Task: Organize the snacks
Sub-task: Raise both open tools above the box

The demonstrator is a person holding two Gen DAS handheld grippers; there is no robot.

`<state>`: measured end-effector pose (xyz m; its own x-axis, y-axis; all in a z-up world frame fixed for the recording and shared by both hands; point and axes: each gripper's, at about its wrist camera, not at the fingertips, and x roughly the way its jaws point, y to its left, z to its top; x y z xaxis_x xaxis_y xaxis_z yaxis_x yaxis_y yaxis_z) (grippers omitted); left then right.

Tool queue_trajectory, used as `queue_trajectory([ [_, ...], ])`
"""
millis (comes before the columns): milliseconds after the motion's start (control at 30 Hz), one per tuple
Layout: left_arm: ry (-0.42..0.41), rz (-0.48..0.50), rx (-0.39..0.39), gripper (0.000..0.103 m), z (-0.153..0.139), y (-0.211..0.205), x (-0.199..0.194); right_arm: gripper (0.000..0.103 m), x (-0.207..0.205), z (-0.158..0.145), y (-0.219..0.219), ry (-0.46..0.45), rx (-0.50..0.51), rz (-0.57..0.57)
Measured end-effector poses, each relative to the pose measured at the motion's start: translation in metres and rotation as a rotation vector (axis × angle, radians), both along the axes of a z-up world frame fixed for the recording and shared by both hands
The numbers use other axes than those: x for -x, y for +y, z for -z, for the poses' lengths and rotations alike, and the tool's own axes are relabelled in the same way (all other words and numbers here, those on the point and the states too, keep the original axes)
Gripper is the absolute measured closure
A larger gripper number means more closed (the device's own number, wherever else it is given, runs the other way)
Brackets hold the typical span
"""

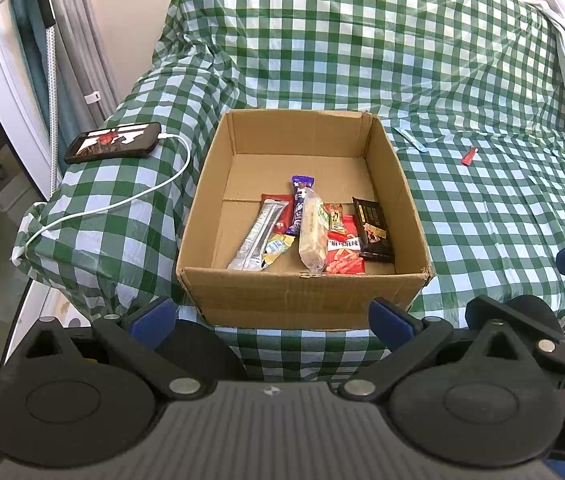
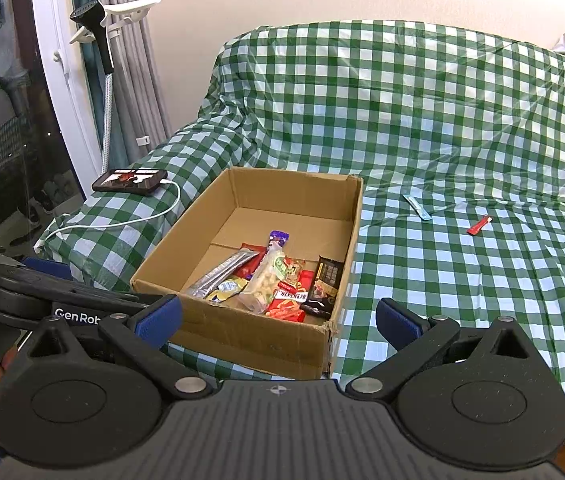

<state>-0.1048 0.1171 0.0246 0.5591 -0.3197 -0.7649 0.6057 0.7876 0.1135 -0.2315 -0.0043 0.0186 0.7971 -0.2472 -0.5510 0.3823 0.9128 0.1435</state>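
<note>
Left wrist view looks down into an open brown cardboard box [image 1: 306, 292] standing on a sofa draped in green-and-white checked cloth [image 1: 482, 208]. Snack packets lie bunched toward the box's near wall: a long silver wrapper [image 1: 256, 236], a purple bar [image 1: 300, 204] behind it, a clear pale packet of biscuits [image 1: 312, 232] in the middle, a red printed packet [image 1: 344, 256] and a black packet [image 1: 374, 228] at the right. On the cloth right of the box, well apart from it, lie a small red sachet [image 1: 468, 156] and a thin pale blue strip [image 1: 410, 139]. A black phone [image 1: 113, 142] with a white cable [image 1: 138, 196] rests on the sofa arm to the left. The left claw [image 1: 272, 316] and the right claw [image 2: 278, 318] are both spread wide and empty, near the box's front edge.
</note>
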Motion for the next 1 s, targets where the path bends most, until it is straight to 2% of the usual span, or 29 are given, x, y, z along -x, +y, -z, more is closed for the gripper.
queue_trajectory([
  [567, 0.022, -0.003, -0.02, 0.0, 0.006, -0.004, -0.005, 0.001, -0.003, 0.007, -0.002, 0.018, -0.022, -0.003],
  [1000, 0.038, 0.004, -0.065, 0.0, 0.015, -0.015, -0.01, 0.001, -0.008, 0.016, -0.014, 0.034, -0.071, 0.006],
])
